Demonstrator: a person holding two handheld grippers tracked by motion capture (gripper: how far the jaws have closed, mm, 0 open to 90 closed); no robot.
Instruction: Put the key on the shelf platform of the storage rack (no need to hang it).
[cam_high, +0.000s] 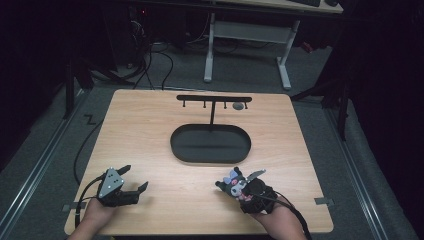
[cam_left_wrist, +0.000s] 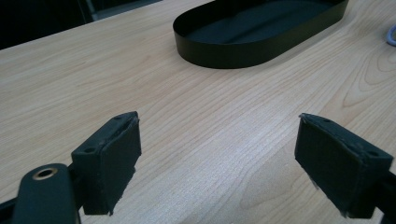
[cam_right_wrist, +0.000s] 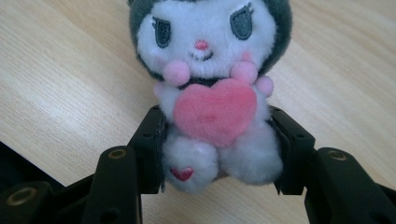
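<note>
Right gripper view puts the plush toy (cam_right_wrist: 212, 88) square in front of the lens: the right gripper's (cam_right_wrist: 219, 149) two black fingers (cam_right_wrist: 152, 149) press in on the lower body from either side, pinching it just under the pink heart it hugs. A small red heart is stitched on one foot, and the white face with grey hood faces the camera. Pale wood runs behind it. From the high view the same toy (cam_high: 234, 184) is a small grey-and-white lump at the tip of the right gripper (cam_high: 240, 189), low over the near right part of the tabletop (cam_high: 150, 130), with the person's right hand (cam_high: 272, 215) behind it; the face and heart details are too small to read there.

Left gripper view shows its fingers (cam_left_wrist: 109, 161) spread wide with bare wood grain between them, and the end of the black oval tray (cam_left_wrist: 219, 53) ahead. The high view adds what that close view lacks: the left gripper (cam_high: 134, 177) sits near the front left corner, well apart from the toy, and the tray (cam_high: 180, 150) lies mid-table with a black T-shaped hook rack (cam_high: 214, 99) rising from its far edge.
</note>
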